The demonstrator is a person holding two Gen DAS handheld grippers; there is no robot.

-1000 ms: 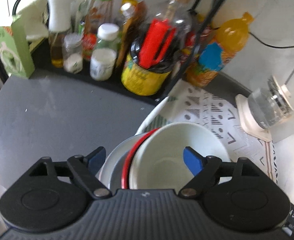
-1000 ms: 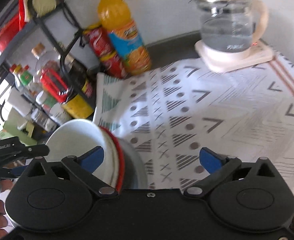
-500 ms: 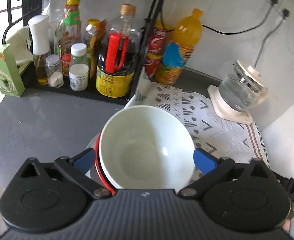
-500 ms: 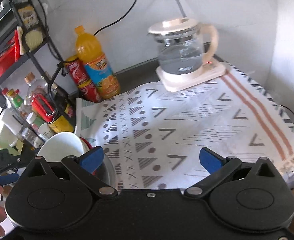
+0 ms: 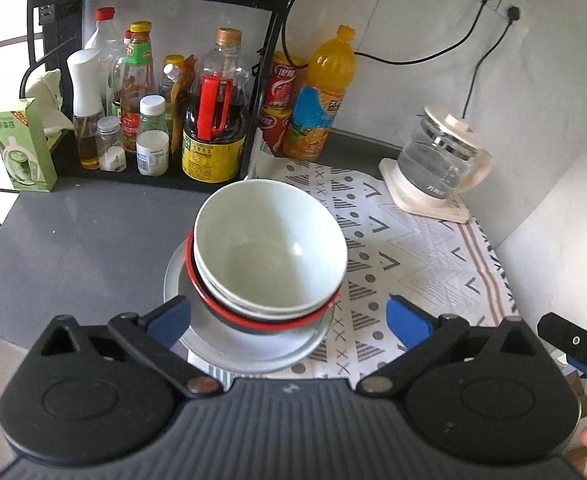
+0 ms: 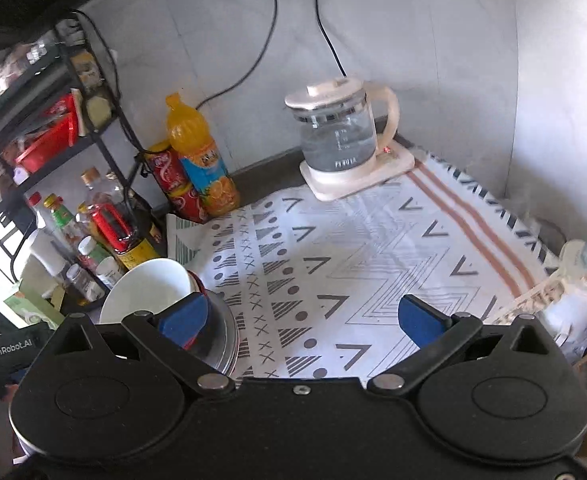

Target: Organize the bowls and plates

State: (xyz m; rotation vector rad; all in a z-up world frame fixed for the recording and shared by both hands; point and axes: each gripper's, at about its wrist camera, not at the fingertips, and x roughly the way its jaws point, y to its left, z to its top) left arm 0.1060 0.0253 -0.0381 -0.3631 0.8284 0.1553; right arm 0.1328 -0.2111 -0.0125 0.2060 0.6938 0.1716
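Note:
A white bowl (image 5: 269, 248) sits tilted in a red-rimmed bowl (image 5: 229, 314), nested on a grey-white plate (image 5: 249, 352) at the left edge of a patterned cloth (image 5: 413, 264). My left gripper (image 5: 289, 320) is open and empty, above and just in front of the stack. My right gripper (image 6: 299, 318) is open and empty over the cloth, with the stack's white bowl (image 6: 145, 296) and plate (image 6: 225, 340) at its left finger.
A black rack (image 5: 153, 80) with several bottles and jars stands at the back left. An orange drink bottle (image 5: 321, 96) and red cans (image 5: 281, 104) stand beside it. A glass kettle (image 5: 441, 160) on its base sits at the back right. A green box (image 5: 21, 148) is far left.
Both grippers have pulled back and risen away from the stack. The stack now sits farther from both cameras. Both stay open.

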